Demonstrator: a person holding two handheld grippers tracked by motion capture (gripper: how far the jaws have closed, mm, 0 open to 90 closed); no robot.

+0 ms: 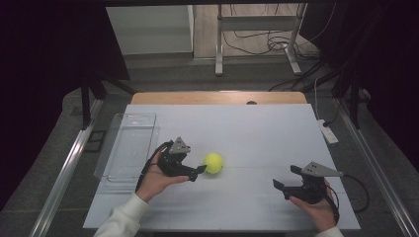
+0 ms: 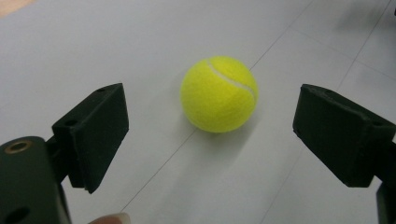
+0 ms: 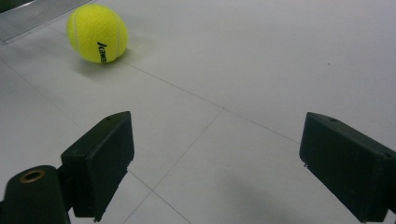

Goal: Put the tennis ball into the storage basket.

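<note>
A yellow tennis ball (image 1: 213,162) lies on the white table (image 1: 257,128), a little left of the middle. My left gripper (image 1: 197,173) is held low just to the ball's left, jaws pointing at it and open. In the left gripper view the ball (image 2: 218,93) rests on the table just beyond the two black jaws of my left gripper (image 2: 211,112), touching neither. My right gripper (image 1: 286,177) is open near the front right of the table with nothing between its jaws. In the right gripper view the ball (image 3: 97,33) sits far off at the upper left, and my right gripper (image 3: 215,140) frames bare table.
A clear plastic tray (image 1: 128,143) lies at the table's left edge, behind my left hand. A white power strip (image 1: 328,132) sits by the right edge. Beyond the table's wooden far rim (image 1: 217,97) are metal stand legs and cables on the floor.
</note>
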